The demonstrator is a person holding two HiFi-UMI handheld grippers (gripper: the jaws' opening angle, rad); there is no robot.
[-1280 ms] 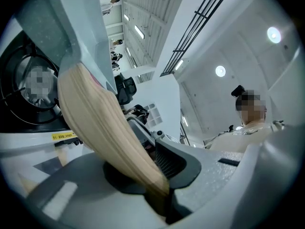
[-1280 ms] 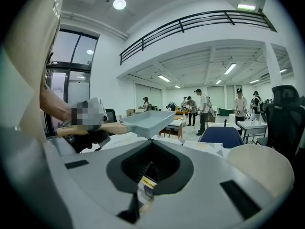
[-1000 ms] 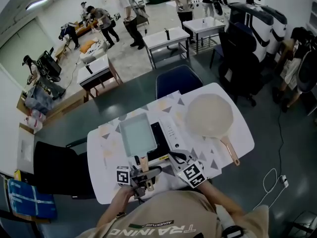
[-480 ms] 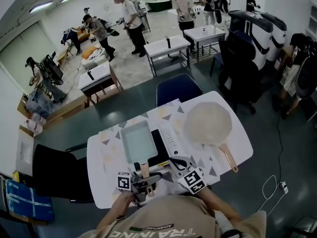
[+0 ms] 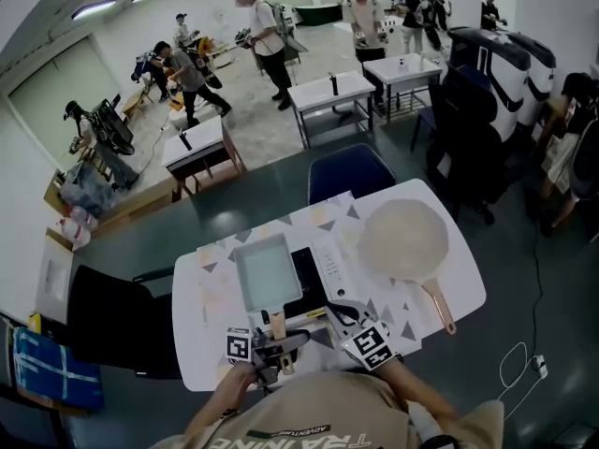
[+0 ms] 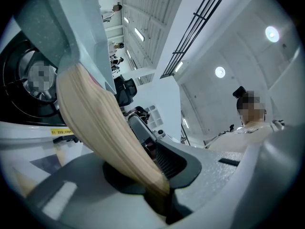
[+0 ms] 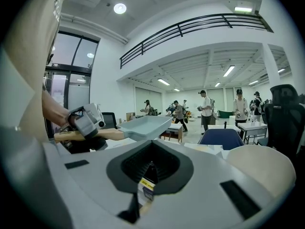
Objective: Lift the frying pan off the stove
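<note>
- Little on the table (image 5: 198, 349) has moved since the earlier frames. Pan, stove and both grippers keep their places, while the people at the back (image 5: 267, 28) have walked on (the whole view has also drifted slightly).
- Left gripper (image 5: 281, 342): its jaws are partly closed and clamp the wooden handle (image 5: 276, 326) near its free end, with the pads pressing the wood from both sides.
- Frying pan (image 5: 267, 271): rectangular and pale, it lies over the left part of the black stove (image 5: 307, 279). Whether its base has cleared the glass cannot be told.
- Orientation: the pan's long axis runs from the table's near edge away from the person. The handle points back at the person and the open mouth faces up (the right gripper view shows it roughly level).
- Step in hand, as judged: the lift itself.
  - The grip sits far behind the pan's body, so the front end will tend to droop.
  - A firm clamp, a stiff wrist and a straight vertical rise should keep it level.
  - Any sideways travel is best left until the base is clear of the stove.
- Right gripper (image 5: 328, 300): it sits just right of the handle over the stove's near edge, jaws together and holding nothing (free to steady the pan if needed).
- Round pan (image 5: 404, 239): it rests farther right on the table, untouched.
</note>
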